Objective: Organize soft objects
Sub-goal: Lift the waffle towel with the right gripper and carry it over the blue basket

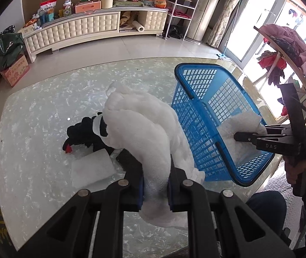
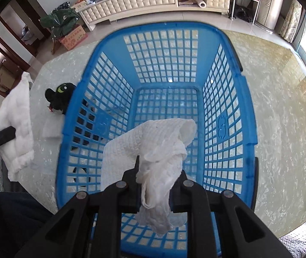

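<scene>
While the right gripper (image 2: pixel 156 190) hangs inside the blue basket (image 2: pixel 247 116), its jaws are clamped on a thin white cloth (image 2: pixel 153 148) that droops toward the basket floor. The left gripper (image 1: pixel 155 190) has its jaws pinched on a thick white padded cloth (image 1: pixel 140 129), held over the table (image 1: pixel 34 111) beside the basket. Both look light and limp (nothing fragile), so a bunched fold gives the surest hold. A black plush toy (image 1: pixel 84 133) and a flat white pad (image 1: pixel 92 167) lie on the table.
</scene>
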The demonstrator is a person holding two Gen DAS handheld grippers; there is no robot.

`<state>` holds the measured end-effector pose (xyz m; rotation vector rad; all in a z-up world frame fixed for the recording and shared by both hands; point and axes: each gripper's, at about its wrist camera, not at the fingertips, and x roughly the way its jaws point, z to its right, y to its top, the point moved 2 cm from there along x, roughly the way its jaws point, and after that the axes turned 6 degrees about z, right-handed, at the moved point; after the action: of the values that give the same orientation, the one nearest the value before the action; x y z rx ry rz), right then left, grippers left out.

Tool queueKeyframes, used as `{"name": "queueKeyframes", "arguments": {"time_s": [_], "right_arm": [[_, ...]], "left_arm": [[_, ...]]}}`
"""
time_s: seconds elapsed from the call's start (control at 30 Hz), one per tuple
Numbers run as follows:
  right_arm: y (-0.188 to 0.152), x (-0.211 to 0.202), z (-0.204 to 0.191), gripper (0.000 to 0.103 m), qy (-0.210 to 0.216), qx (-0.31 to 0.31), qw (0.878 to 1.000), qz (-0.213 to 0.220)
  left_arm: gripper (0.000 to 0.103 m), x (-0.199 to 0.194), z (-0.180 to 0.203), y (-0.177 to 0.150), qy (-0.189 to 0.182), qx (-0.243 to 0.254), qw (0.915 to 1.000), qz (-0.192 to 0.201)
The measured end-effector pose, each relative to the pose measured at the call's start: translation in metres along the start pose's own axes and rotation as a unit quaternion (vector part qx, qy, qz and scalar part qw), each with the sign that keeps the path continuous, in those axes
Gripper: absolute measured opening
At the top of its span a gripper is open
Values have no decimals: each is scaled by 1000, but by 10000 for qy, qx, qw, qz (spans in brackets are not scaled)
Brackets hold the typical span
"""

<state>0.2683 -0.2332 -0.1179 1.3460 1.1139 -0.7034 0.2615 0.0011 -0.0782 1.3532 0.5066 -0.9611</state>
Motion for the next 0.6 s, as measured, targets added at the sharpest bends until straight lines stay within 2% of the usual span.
{"name": "queueKeyframes", "arguments": {"time_s": [0.33, 0.6], "right_arm": [[-4, 26, 0, 18, -444, -373, 9970, -507], [-6, 36, 2, 22, -666, -496, 9945, -637]], "left_arm": [[15, 8, 19, 11, -103, 140, 9998, -16], [15, 9, 23, 13, -168, 247, 9996, 14]]}}
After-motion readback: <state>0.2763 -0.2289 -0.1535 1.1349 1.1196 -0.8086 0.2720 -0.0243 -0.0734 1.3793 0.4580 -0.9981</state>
